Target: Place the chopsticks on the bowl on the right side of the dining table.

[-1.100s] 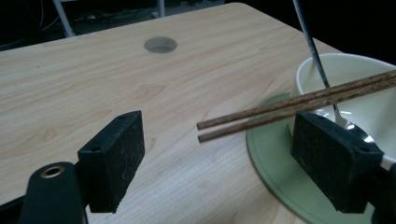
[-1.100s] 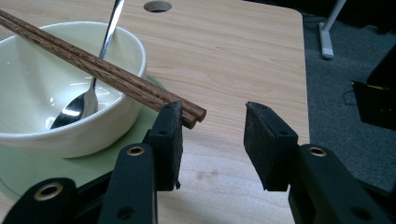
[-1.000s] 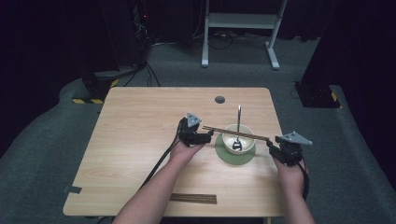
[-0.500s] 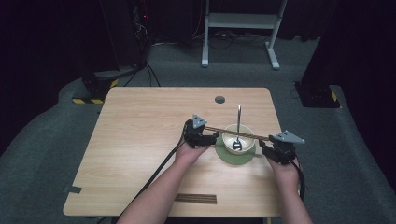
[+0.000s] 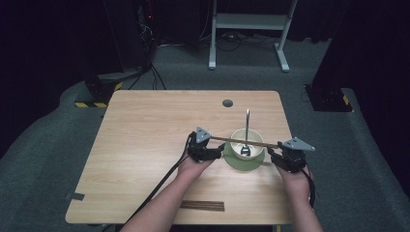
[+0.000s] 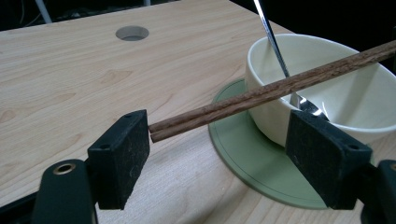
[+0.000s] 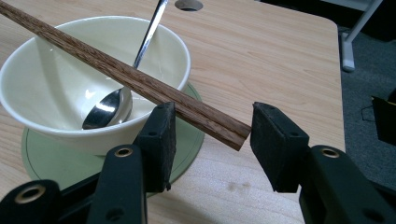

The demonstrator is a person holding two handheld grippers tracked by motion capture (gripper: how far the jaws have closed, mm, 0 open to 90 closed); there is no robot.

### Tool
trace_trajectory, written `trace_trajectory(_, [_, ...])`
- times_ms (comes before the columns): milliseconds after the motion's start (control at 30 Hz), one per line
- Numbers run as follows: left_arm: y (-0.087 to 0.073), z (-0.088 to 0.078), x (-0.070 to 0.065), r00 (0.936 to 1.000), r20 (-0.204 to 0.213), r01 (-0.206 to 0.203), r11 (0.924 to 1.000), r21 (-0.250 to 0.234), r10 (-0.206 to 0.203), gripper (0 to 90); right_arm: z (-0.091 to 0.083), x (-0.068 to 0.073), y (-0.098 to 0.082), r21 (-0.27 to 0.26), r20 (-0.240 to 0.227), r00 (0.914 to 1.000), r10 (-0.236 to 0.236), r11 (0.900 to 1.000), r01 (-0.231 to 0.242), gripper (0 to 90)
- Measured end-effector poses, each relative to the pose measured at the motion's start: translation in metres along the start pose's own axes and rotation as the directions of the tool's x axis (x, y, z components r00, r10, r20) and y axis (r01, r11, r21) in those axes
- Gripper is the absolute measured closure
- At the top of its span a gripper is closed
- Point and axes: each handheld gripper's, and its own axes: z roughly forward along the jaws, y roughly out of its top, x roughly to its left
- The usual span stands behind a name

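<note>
Pair of dark brown wooden chopsticks (image 5: 246, 141) lies across the rim of the cream ceramic bowl (image 5: 239, 145). Left gripper (image 6: 219, 154) and right gripper (image 7: 212, 140) both spread, an end between each one's jaws; left's have just been closing.

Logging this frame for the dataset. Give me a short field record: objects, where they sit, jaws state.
chopsticks: pair lying across the bowl rim, ends sticking out both sides
bowl: cream, on green saucer
spoon: in bowl, handle leaning on far rim
second chopstick pair: flat near table's front edge
left gripper: jaws open, chopstick tips at one pad
right gripper: jaws open, chopstick end between them
</note>
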Motion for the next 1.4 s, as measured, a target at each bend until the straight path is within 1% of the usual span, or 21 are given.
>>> trace_trajectory(33, [0.000, -0.001, 0.000, 1.0000, -0.005, -0.003, 1.0000, -0.001, 0.003, 22.0, 0.000, 0.000, 0.000, 0.000, 0.001, 1.0000, 0.000, 1.000, 0.000, 50.5])
trace_trajectory(100, [0.000, -0.002, 0.001, 0.9995, -0.028, -0.011, 0.9999, -0.004, 0.011, 22.0, 0.001, 0.000, -0.001, 0.004, 0.007, 1.0000, 0.000, 1.000, 0.000, 49.6])
trace_trajectory(133, [0.001, -0.003, 0.002, 0.9993, -0.037, -0.009, 0.9999, -0.007, 0.009, 21.8, 0.001, 0.000, -0.001, 0.002, 0.008, 1.0000, 0.002, 1.000, -0.002, 49.5])
trace_trajectory(200, [0.003, -0.004, 0.005, 0.9991, -0.042, 0.005, 0.9999, -0.014, -0.006, 21.8, -0.001, -0.001, -0.001, 0.000, 0.017, 0.9998, 0.006, 1.000, -0.006, 49.3])
trace_trajectory(300, [0.004, -0.003, 0.009, 0.9990, -0.037, 0.024, 0.9995, -0.019, -0.025, 22.7, -0.004, -0.001, -0.001, -0.007, 0.020, 0.9997, 0.010, 1.000, -0.010, 49.3])
trace_trajectory(433, [0.006, 0.004, 0.011, 0.9989, -0.032, 0.035, 0.9994, -0.008, -0.035, 22.8, -0.008, 0.002, -0.002, -0.006, 0.025, 0.9993, 0.028, 1.000, -0.028, 49.5])
trace_trajectory(467, [0.006, 0.007, 0.011, 0.9989, -0.031, 0.034, 0.9994, -0.001, -0.034, 22.9, -0.008, 0.002, -0.002, -0.011, 0.018, 0.9994, 0.030, 0.999, -0.030, 49.6])
trace_trajectory(533, [0.006, 0.010, 0.011, 0.9989, -0.026, 0.040, 0.9992, 0.002, -0.040, 23.4, -0.007, 0.005, -0.002, -0.003, 0.026, 0.9994, 0.022, 1.000, -0.022, 49.6])
trace_trajectory(600, [0.005, 0.012, 0.010, 0.9988, -0.017, 0.046, 0.9989, 0.007, -0.046, 24.7, -0.005, 0.005, -0.002, -0.001, 0.027, 0.9992, 0.029, 1.000, -0.029, 49.6])
trace_trajectory(700, [0.004, 0.013, 0.009, 0.9991, -0.010, 0.042, 0.9990, 0.013, -0.042, 26.7, 0.000, 0.004, -0.001, 0.012, 0.032, 0.9989, 0.034, 0.999, -0.034, 49.3])
trace_trajectory(767, [0.003, 0.012, 0.007, 0.9995, -0.008, 0.030, 0.9994, 0.019, -0.030, 28.2, 0.002, 0.003, 0.000, 0.014, 0.026, 0.9992, 0.030, 0.999, -0.031, 49.4])
trace_trajectory(833, [0.003, 0.010, 0.005, 0.9994, -0.006, 0.033, 0.9994, 0.013, -0.033, 30.1, 0.004, 0.004, 0.001, 0.013, 0.019, 0.9995, 0.025, 1.000, -0.026, 49.7])
trace_trajectory(933, [0.001, 0.006, 0.003, 0.9993, -0.012, 0.035, 0.9993, 0.009, -0.035, 31.1, 0.006, 0.005, 0.004, 0.020, 0.025, 0.9996, 0.009, 1.000, -0.010, 49.4])
trace_trajectory(1000, [-0.001, 0.003, 0.002, 0.9994, -0.010, 0.034, 0.9994, 0.010, -0.034, 32.5, 0.007, 0.003, 0.005, 0.019, 0.024, 0.9997, 0.008, 1.000, -0.009, 49.5])
trace_trajectory(1067, [-0.004, 0.002, 0.001, 0.9995, -0.017, 0.028, 0.9995, 0.012, -0.028, 33.6, 0.008, 0.002, 0.006, 0.013, 0.020, 0.9997, 0.010, 1.000, -0.010, 49.8])
trace_trajectory(1133, [-0.006, 0.001, 0.003, 0.9992, -0.032, 0.024, 0.9995, 0.021, -0.023, 33.5, 0.009, 0.001, 0.005, 0.022, 0.025, 0.9996, 0.010, 1.000, -0.010, 49.5])
trace_trajectory(1200, [-0.007, -0.001, 0.005, 0.9988, -0.039, 0.030, 0.9993, 0.021, -0.029, 32.9, 0.008, 0.001, 0.005, 0.025, 0.030, 0.9995, 0.005, 1.000, -0.006, 49.0])
trace_trajectory(1300, [-0.007, -0.005, 0.009, 0.9987, -0.044, 0.028, 0.9995, 0.014, -0.027, 33.9, 0.003, 0.003, 0.006, 0.006, 0.034, 0.9994, 0.006, 1.000, -0.007, 49.0])
trace_trajectory(1400, [-0.007, -0.007, 0.012, 0.9984, -0.048, 0.031, 0.9995, 0.010, -0.030, 36.7, -0.002, 0.004, 0.006, -0.006, 0.042, 0.9989, 0.020, 1.000, -0.020, 49.4])
